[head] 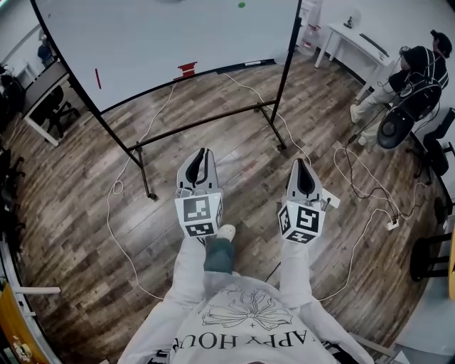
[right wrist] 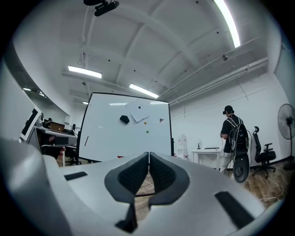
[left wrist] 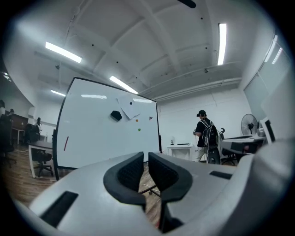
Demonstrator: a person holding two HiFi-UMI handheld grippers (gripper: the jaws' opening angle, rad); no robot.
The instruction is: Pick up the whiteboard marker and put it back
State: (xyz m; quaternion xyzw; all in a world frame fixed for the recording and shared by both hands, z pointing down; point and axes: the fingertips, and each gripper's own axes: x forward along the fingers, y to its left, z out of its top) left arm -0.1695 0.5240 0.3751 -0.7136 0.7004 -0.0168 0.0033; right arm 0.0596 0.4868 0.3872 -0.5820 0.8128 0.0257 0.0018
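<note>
**Head view.** The left gripper [head: 202, 152] and right gripper [head: 299, 163] are held side by side above a wooden floor [head: 71, 213], well apart from each other. Both aim at a whiteboard [head: 178, 35] on a black stand [head: 206, 128]. A slim red item, read as the marker [head: 97, 78], sits slightly tilted on the left part of the board face. It is too small to confirm whether it is a pen or a drawn stroke. It lies well apart from both grippers. A red block [head: 187, 69] sits at the board's lower rim. A green dot [head: 241, 5] shows near the top edge. A white cable [head: 117, 213] trails across the floor beneath the stand. At far right a person [head: 412, 71] in dark clothing stands beside a white surface [head: 355, 39].

**Left gripper view.** The fingers [left wrist: 126, 173] are closed, with only a thin slit between the pads and nothing held. The board stands beyond them, with the red item at its left side. Higher up it carries a black piece [left wrist: 116, 115], a paper sheet [left wrist: 126, 103] and an orange dot [left wrist: 136, 120]. A fan [left wrist: 249, 123] stands at right.

**Right gripper view.** The fingers [right wrist: 133, 177] are pressed together, pads meeting at the tips, with nothing between them. The board faces this gripper. The red item is again at its left part, apart from the fingers.
</note>
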